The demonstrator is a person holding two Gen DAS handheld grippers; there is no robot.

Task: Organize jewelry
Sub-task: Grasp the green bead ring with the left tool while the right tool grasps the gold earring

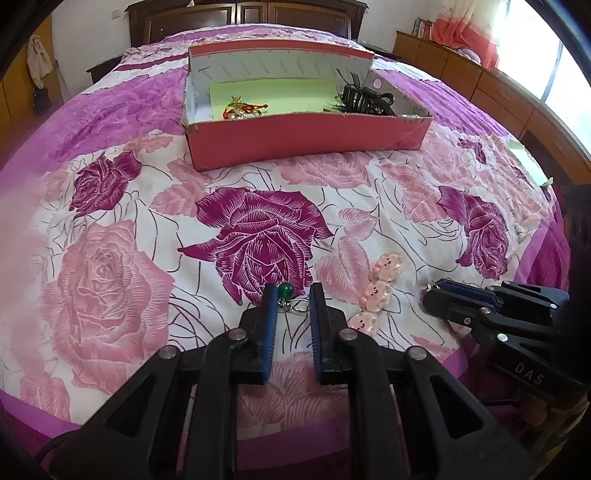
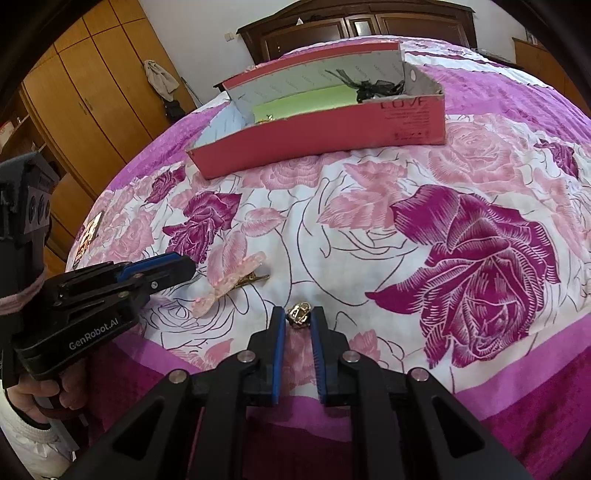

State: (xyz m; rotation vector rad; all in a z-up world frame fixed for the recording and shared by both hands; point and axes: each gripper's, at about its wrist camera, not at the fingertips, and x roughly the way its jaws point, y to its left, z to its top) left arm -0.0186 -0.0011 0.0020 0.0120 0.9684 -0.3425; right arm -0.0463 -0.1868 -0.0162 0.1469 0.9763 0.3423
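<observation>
A green-bead earring (image 1: 286,295) with a silver hook lies on the floral bedspread between the tips of my open left gripper (image 1: 293,295). A small gold earring (image 2: 299,314) lies between the tips of my open right gripper (image 2: 299,317). A pink hair clip with piglet faces (image 1: 376,291) lies between the two grippers; it also shows in the right wrist view (image 2: 229,282). The red box (image 1: 295,136) stands farther back, holding an orange-gold piece (image 1: 242,109) and black items (image 1: 364,98). The box shows in the right wrist view too (image 2: 332,136).
The bed's front edge, with a magenta border (image 2: 517,362), runs just below the grippers. A dark wooden headboard (image 1: 243,14) stands behind the box. Wooden wardrobes (image 2: 92,103) are at the left, a wooden dresser (image 1: 480,81) at the right.
</observation>
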